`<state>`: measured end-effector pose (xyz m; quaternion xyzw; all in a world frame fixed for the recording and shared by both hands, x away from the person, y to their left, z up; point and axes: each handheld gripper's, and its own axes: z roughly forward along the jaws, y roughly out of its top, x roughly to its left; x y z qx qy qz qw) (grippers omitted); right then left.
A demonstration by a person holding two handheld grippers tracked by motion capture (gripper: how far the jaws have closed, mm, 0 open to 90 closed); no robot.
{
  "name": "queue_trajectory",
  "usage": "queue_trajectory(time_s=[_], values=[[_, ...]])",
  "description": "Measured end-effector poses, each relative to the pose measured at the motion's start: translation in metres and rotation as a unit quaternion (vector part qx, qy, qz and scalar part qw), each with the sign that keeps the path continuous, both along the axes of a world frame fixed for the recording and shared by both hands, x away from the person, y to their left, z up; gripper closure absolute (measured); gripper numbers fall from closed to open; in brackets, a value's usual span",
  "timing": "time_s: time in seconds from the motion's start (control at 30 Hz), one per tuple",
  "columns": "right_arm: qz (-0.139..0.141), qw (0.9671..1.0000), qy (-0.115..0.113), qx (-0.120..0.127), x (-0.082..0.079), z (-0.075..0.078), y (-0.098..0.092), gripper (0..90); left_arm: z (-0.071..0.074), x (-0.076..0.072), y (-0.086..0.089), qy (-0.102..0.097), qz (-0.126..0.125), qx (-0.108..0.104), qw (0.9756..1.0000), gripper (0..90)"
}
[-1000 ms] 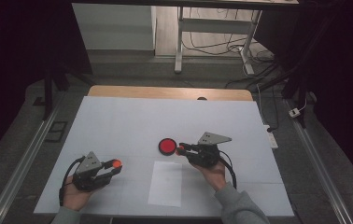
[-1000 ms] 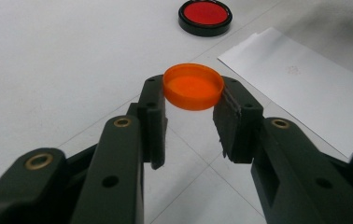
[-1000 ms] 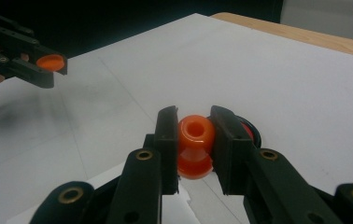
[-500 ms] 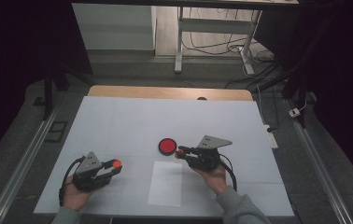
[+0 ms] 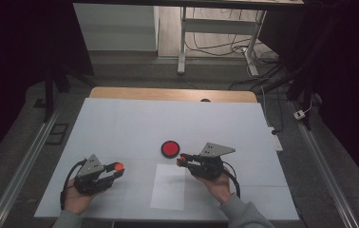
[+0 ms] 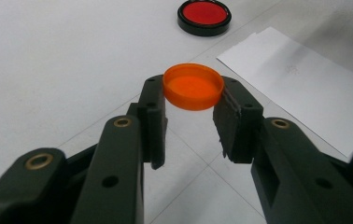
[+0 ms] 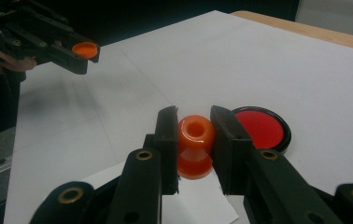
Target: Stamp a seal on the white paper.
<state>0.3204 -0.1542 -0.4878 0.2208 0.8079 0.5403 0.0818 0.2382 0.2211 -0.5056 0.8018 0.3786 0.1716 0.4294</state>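
Observation:
My left gripper (image 5: 117, 168) (image 6: 192, 109) is shut on an orange cap (image 6: 193, 86) (image 5: 118, 166), held open side up above the table's front left. My right gripper (image 5: 183, 160) (image 7: 194, 140) is shut on a small orange bottle-like piece (image 7: 195, 144) (image 5: 181, 161), its round mouth facing the camera. A red disc in a black rim (image 5: 170, 148) (image 6: 204, 17) (image 7: 261, 128) lies on the table just left of the right gripper's tips. A white sheet of paper (image 5: 169, 186) (image 6: 305, 88) lies flat between the two hands. The right gripper view shows the left gripper (image 7: 79, 56) with its cap (image 7: 85, 49) far off.
The white table (image 5: 135, 123) has a wooden strip (image 5: 168, 94) along its far edge. Metal rails (image 5: 23, 166) run down both sides. Beyond the table stand a desk frame (image 5: 182, 42) and loose cables (image 5: 215, 45) on the floor.
The right gripper with the orange piece has shifted slightly toward the front and left, away from the red disc. The left hand has stayed put.

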Motion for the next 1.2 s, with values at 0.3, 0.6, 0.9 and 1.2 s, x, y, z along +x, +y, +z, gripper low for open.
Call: queue_trajectory(time_s=[0.3, 0.6, 0.9, 1.2], values=[[0.009, 0.9999, 0.003, -0.005, -0.004, -0.003, 0.004, 72.4, 0.0, 0.0, 0.0, 0.001, -0.001, 0.0, 1.0, 64.6], [0.019, 0.9998, 0.004, -0.01, -0.009, -0.006, 0.008, 72.4, 0.0, 0.0, 0.0, 0.001, 0.0, 0.0, 1.0, 64.6], [0.031, 0.9993, 0.005, -0.019, -0.015, -0.009, 0.014, 72.3, 0.0, 0.0, 0.0, 0.001, -0.001, -0.001, 1.0, 64.6], [0.043, 0.9983, 0.007, -0.037, -0.02, -0.017, 0.021, 72.3, -0.001, 0.001, 0.0, 0.002, -0.001, -0.001, 1.0, 64.6]])
